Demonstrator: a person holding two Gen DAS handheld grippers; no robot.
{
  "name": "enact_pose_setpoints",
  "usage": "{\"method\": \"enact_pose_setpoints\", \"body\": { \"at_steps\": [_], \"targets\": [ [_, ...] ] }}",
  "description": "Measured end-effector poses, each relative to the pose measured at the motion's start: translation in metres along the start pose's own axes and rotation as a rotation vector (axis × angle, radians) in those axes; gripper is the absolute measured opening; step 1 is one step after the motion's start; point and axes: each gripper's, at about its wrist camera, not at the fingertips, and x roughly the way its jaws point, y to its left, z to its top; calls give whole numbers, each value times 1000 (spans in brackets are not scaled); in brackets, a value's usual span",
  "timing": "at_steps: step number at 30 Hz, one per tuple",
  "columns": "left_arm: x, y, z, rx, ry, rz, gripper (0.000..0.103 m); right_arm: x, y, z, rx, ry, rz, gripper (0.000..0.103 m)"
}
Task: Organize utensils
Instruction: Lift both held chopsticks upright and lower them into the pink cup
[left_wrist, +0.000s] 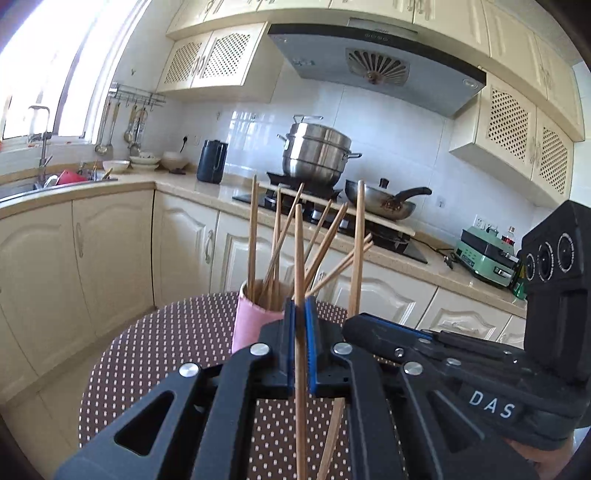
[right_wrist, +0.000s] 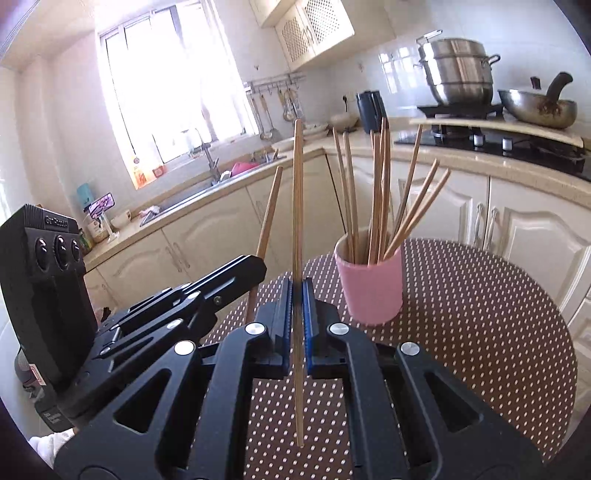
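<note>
Wooden and upright, one chopstick (left_wrist: 300, 258) is clamped between the blue pads of the left gripper (left_wrist: 300, 314), its jaws pinched narrow around the shaft, above the near part of the brown dotted table (left_wrist: 166, 339). Just to the right, the right gripper (right_wrist: 297, 295) is likewise closed tight on a second chopstick (right_wrist: 297, 206), which stands nearly vertical and hangs free below the fingers. In the right wrist view the left gripper's chopstick (right_wrist: 269, 210) shows tilted beside it. Farther across the table, toward its far edge, a pink cup (right_wrist: 369, 284) stands upright, holding a loose bundle of chopsticks (right_wrist: 380, 199) that fan outward. Beyond the table runs a counter (left_wrist: 207, 188) with a gas stove (left_wrist: 306, 199), a steel steamer pot (left_wrist: 317, 155) and a wok (left_wrist: 384, 203).
</note>
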Motion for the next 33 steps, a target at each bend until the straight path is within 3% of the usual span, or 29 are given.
{"method": "enact_pose_setpoints", "body": {
  "at_steps": [8,17,23,27,33],
  "targets": [
    [30,1,39,-2,-135,19,6,11,-6,39,-15,-124,-16,6],
    [73,15,69,-76,-286,64,6,30,-21,69,-45,-306,-87,6],
    [91,22,80,-118,-346,72,6,41,-37,78,-28,-340,-83,6],
    [97,35,90,-196,-363,59,6,45,-39,83,-23,-341,-83,6],
    [103,34,89,-191,-415,88,6,46,-37,83,-65,-369,-127,6]
  ]
}}
